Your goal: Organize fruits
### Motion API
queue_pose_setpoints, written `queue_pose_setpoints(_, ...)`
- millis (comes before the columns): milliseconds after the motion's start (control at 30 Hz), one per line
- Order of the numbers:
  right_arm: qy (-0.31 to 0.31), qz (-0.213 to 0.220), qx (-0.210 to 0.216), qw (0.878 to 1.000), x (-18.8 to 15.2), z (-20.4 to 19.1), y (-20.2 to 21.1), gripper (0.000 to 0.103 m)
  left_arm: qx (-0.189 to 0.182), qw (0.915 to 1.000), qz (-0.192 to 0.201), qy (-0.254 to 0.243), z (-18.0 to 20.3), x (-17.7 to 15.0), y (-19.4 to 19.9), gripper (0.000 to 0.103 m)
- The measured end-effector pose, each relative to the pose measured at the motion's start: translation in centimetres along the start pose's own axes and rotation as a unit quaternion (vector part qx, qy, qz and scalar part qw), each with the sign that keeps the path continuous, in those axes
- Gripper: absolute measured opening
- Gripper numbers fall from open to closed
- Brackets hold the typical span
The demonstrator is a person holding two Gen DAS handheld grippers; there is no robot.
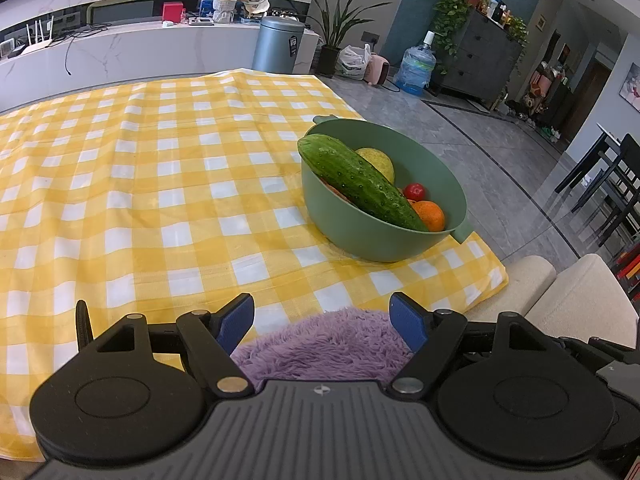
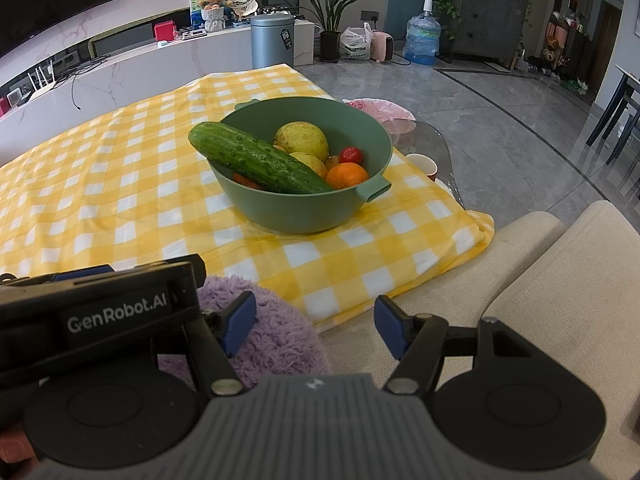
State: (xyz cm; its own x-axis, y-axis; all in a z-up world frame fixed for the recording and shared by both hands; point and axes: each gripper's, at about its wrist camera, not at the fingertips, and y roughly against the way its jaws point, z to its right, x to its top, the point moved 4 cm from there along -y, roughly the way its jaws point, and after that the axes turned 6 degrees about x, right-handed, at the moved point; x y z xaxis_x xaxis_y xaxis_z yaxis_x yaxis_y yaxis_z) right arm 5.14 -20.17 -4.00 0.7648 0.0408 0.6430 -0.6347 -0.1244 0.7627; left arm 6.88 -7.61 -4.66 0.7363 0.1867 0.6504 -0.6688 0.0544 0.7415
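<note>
Underneath, a yellow checked cloth (image 1: 160,184) covers the table.

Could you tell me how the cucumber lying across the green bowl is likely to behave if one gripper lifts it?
The cucumber looks stiff, so it should probably lift in one piece. Its skin is glossy and bumpy, so the pads may slip. It rests slanted, one end over the rim of the green bowl, so a grip near an end might let it tilt.
</note>
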Motion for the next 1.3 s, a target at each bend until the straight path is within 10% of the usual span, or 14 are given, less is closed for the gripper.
queue_pose_setpoints(1300, 0.006, 0.002, -0.005, 1.0, -0.08, 0.04, 0.01, 0.063, -0.001, 1.0, 0.0, -0.002, 0.0, -0.03, -0.03, 0.09)
